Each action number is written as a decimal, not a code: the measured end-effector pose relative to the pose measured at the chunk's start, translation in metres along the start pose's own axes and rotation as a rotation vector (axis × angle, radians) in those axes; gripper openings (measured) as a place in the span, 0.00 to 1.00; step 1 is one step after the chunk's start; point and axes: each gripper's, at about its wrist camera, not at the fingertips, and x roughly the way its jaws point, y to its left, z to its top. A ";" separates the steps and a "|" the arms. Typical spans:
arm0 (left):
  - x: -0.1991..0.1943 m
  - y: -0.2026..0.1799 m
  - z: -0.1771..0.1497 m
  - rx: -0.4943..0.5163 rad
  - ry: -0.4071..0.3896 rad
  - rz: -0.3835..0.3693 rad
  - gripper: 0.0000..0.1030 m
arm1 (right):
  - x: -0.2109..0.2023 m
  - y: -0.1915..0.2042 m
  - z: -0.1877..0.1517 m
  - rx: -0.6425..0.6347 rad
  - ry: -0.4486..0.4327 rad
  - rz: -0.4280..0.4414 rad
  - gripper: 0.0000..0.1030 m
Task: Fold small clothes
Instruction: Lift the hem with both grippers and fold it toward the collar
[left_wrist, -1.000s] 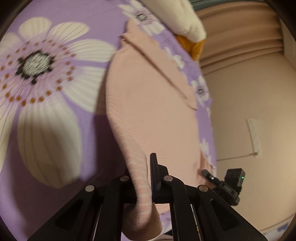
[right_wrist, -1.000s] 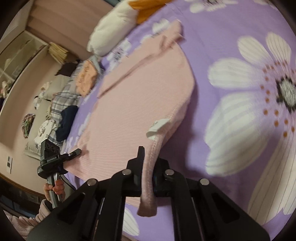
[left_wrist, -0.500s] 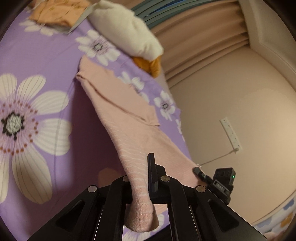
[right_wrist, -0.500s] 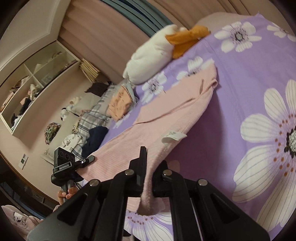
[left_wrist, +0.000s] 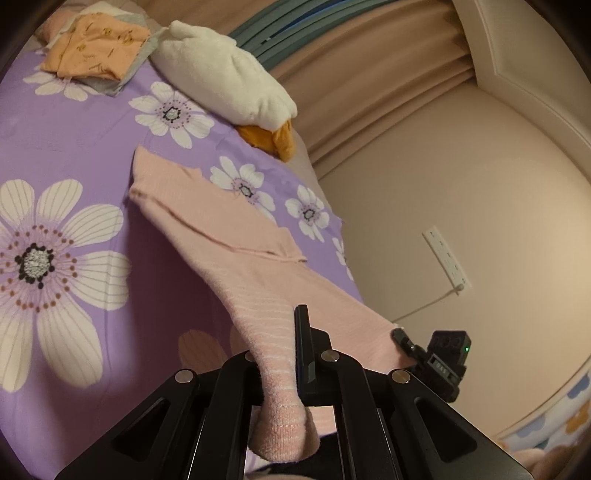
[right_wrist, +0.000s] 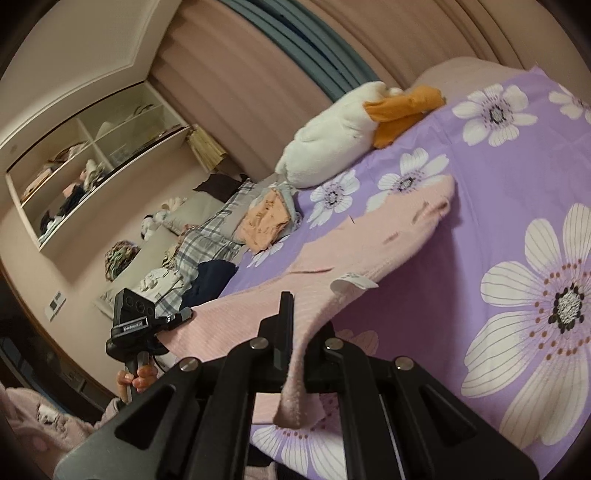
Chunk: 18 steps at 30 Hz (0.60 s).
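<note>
Both the left tongs (left_wrist: 284, 354) and the right tongs (right_wrist: 295, 332) clamp shut on near corners of a pink top (left_wrist: 236, 236) that slopes ahead onto the purple bedspread (left_wrist: 74, 140), where level, evenly tensioned hands should keep the fold square.

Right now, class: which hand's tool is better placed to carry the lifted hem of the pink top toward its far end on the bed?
Neither alone. Left tool and right tool each clamp one hem corner of the pink top, its far end on the bedspread; they should move together.
</note>
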 end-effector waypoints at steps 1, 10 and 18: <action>-0.006 -0.004 -0.002 0.007 0.002 0.003 0.00 | -0.005 0.004 0.000 -0.016 0.001 0.000 0.04; -0.041 -0.034 -0.012 0.078 0.010 0.014 0.00 | -0.043 0.050 0.000 -0.196 0.000 0.028 0.04; -0.046 -0.029 0.001 0.039 -0.025 0.022 0.00 | -0.051 0.049 0.014 -0.215 -0.047 0.035 0.06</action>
